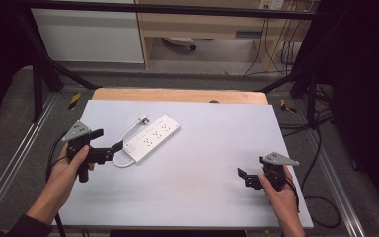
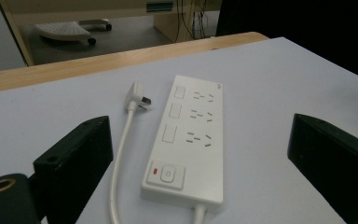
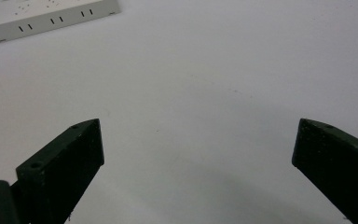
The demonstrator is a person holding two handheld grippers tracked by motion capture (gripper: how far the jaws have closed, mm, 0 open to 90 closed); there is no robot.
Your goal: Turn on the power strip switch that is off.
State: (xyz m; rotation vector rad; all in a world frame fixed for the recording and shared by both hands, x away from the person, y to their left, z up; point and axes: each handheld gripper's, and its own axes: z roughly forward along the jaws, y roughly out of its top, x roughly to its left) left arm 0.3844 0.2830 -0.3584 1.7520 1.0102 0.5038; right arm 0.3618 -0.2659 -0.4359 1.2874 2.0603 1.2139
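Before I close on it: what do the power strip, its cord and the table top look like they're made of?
Power strip: likely hard white plastic, smooth with a slight sheen and moulded edges. Cord: looks like white rubbery or PVC sheath, since it bends in a loop. Table top: matte pale grey sheet, possibly laminate, over a wood-coloured board at the far edge.

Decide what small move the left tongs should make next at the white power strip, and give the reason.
Probably ease the left tongs forward and down over the switch end of the power strip. The jaws stand wide open with that end lying between them, not yet touched; its cord and plug lie loose alongside, and the right tongs wait far off.
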